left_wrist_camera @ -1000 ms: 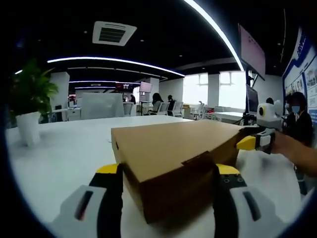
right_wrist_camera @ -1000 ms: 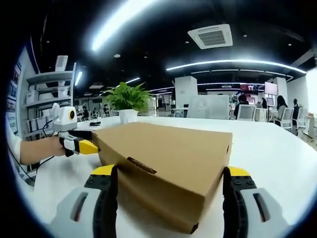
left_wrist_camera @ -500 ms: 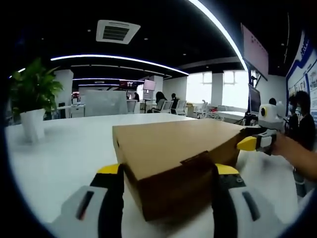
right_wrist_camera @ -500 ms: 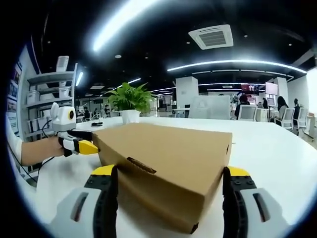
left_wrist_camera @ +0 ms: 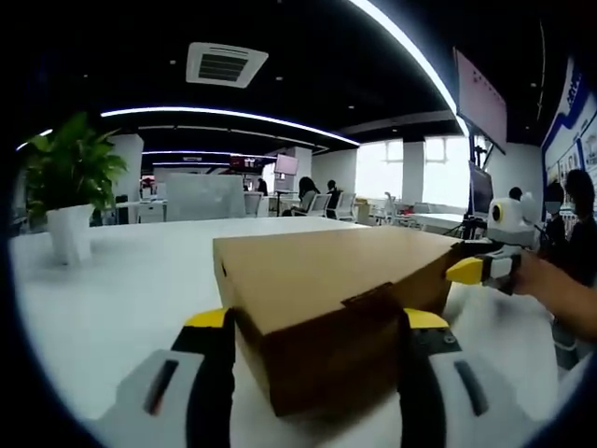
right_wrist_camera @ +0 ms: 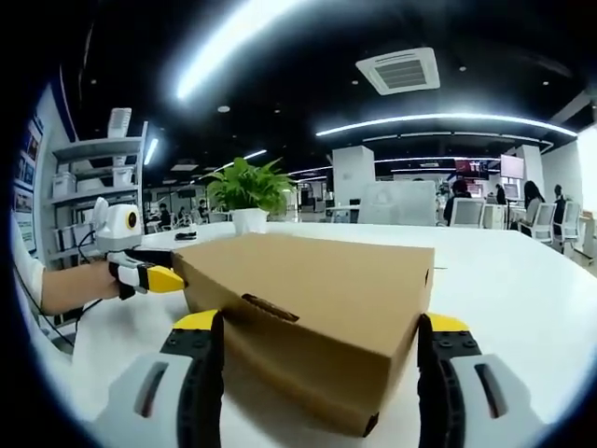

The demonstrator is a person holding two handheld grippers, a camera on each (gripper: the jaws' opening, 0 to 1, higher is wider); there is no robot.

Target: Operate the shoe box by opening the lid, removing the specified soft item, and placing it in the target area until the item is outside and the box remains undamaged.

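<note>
Left gripper view: both grippers level w/ table [left_wrist_camera: 103,308], fingers spread, flanking closed shoe box [left_wrist_camera: 317,280].

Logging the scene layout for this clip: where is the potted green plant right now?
The potted green plant in its white pot stands on the white table, far left in the left gripper view, behind the closed brown cardboard shoe box; in the right gripper view it rises beyond the box's far edge.

Dim ceiling, bright curved LED strips [left_wrist_camera: 224,114] overhead, blown-out glare streak [right_wrist_camera: 233,42] in the right gripper view. Windows [left_wrist_camera: 410,168] overexposed. Table [left_wrist_camera: 112,289] evenly lit, soft shadow under the box [left_wrist_camera: 317,308]. Strong fisheye bending at edges; background soft, slightly blurred.
</note>
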